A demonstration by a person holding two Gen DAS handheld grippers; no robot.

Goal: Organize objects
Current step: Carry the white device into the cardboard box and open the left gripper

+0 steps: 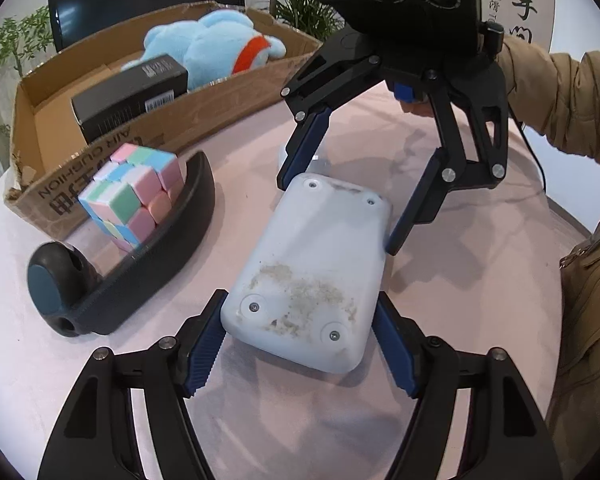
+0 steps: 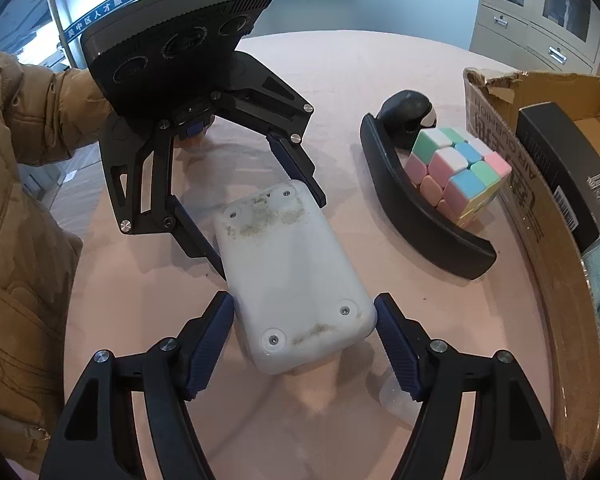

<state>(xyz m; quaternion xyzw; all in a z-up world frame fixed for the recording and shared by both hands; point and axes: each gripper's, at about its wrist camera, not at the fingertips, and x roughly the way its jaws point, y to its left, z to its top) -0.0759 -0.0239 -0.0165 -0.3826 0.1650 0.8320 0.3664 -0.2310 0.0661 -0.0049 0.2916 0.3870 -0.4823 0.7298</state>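
A white plastic device (image 1: 312, 248) lies bottom side up, showing screws, round feet and dirty smears, over the pink table (image 1: 440, 304). My left gripper (image 1: 300, 300) has both blue pads pressed on the sides of one end. My right gripper (image 1: 336, 212) clamps the opposite end in the same way. In the right wrist view the device (image 2: 292, 264) sits between the right gripper (image 2: 303, 300) pads, with the left gripper (image 2: 270, 236) on its far end. A shadow under the device suggests it hangs slightly off the table.
A cardboard box (image 1: 228, 96) holds a blue plush toy (image 1: 216, 52) and a black carton (image 1: 132, 92). Beside it, a pastel puzzle cube (image 1: 136, 196) rests against a black curved part (image 1: 168, 240) with a wheel. A small clear cap (image 2: 396, 400) lies nearby. Tan jacket sleeves (image 1: 560, 96) border the table.
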